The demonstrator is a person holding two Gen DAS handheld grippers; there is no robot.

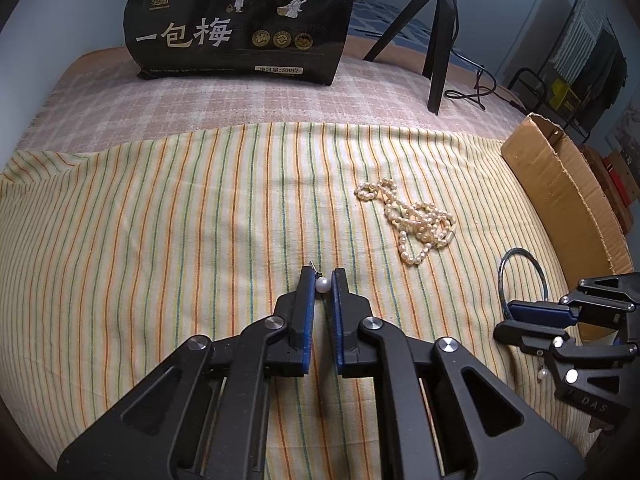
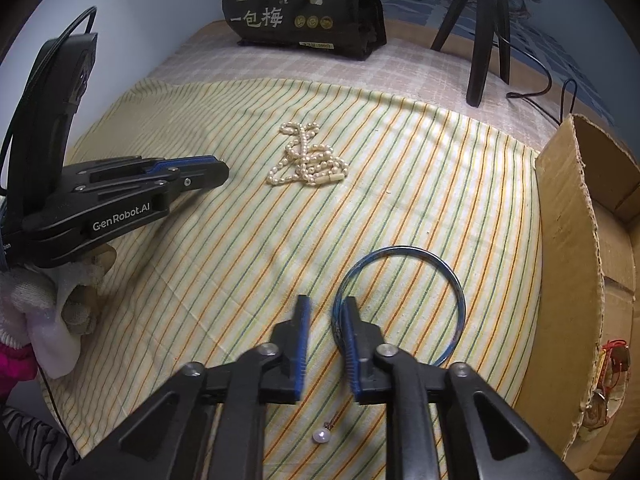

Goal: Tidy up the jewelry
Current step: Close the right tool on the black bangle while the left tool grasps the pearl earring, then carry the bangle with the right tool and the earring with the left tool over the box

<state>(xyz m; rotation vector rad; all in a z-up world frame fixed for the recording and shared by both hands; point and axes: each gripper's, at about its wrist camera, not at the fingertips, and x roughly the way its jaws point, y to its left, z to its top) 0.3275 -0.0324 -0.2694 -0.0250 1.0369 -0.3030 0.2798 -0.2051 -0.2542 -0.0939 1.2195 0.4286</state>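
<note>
My left gripper (image 1: 322, 280) is shut on a pearl earring (image 1: 322, 285), held between its tips above the striped cloth (image 1: 160, 220). A pearl necklace (image 1: 408, 216) lies bunched on the cloth ahead and to the right; it also shows in the right wrist view (image 2: 308, 156). A blue bangle (image 2: 400, 300) lies flat on the cloth. My right gripper (image 2: 325, 308) is open, its right finger touching the bangle's left rim. A second pearl earring (image 2: 322, 435) lies on the cloth under the right gripper. The left gripper (image 2: 216, 172) shows at the left.
A cardboard box (image 2: 568, 260) stands along the right edge of the cloth. A black snack bag (image 1: 240, 20) stands at the back. A black tripod (image 1: 436, 40) with a cable stands at the back right. Red-strung trinkets (image 2: 612, 368) hang by the box.
</note>
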